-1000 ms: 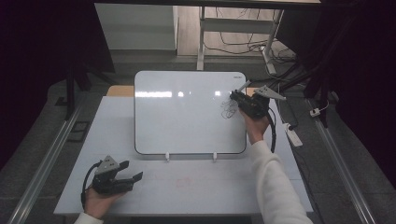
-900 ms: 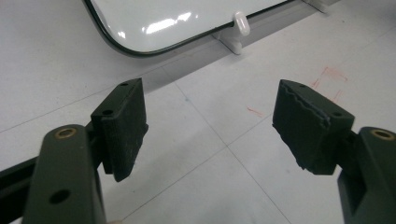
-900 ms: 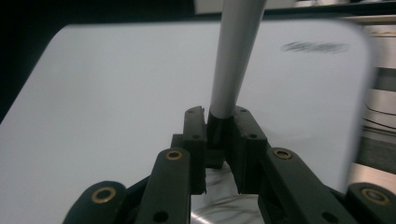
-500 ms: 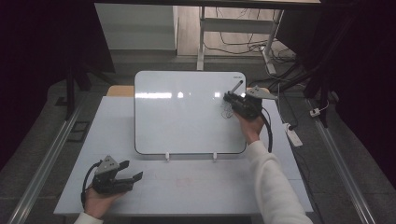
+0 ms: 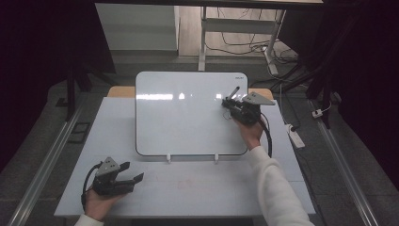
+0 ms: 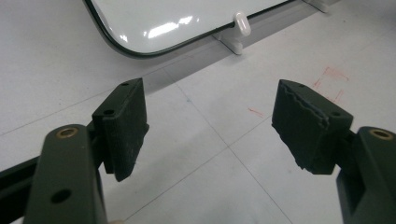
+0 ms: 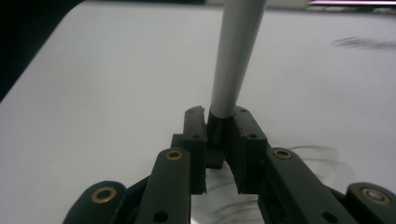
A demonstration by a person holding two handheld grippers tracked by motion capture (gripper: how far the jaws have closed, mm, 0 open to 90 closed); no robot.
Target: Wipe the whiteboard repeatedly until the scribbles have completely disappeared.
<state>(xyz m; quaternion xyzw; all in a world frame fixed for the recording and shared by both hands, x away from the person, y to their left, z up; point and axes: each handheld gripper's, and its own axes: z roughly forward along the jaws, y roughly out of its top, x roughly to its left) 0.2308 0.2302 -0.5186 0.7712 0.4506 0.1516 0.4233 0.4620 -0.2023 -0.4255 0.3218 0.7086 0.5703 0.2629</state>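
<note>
Nearest to me, my left gripper (image 5: pixel 126 181) rests low over the near left part of the white table (image 5: pixel 197 188), held in my left hand (image 5: pixel 96 202), its jaws spread wide with nothing between them and pointing to the right along the table's near edge. In the left gripper view the two black pads (image 6: pixel 122 126) stand well apart over bare tabletop, where a few faint red marks (image 6: pixel 332 81) show, and beyond them lies the rounded near corner of the whiteboard (image 6: pixel 154 23) with one of its small white clips (image 6: pixel 242 23). The whiteboard (image 5: pixel 188 113) lies flat on the table past that gripper, its near edge held by two clips. Farther off and to the right, my right arm in a white sleeve (image 5: pixel 277 188) reaches forward over the table, and my right hand (image 5: pixel 249 132) holds my right gripper (image 5: pixel 230 104) over the board's right side. Its jaws are closed tight on a marker (image 7: pixel 236 56), gripped at its dark lower end. In the high view the marker (image 5: pixel 233 91) runs from the jaws up and away toward the far right, tilted rather than upright. Dark scribbled lines (image 7: pixel 322 154) lie on the board just beside the jaws, and another smear (image 7: pixel 364 43) shows farther off.
</note>
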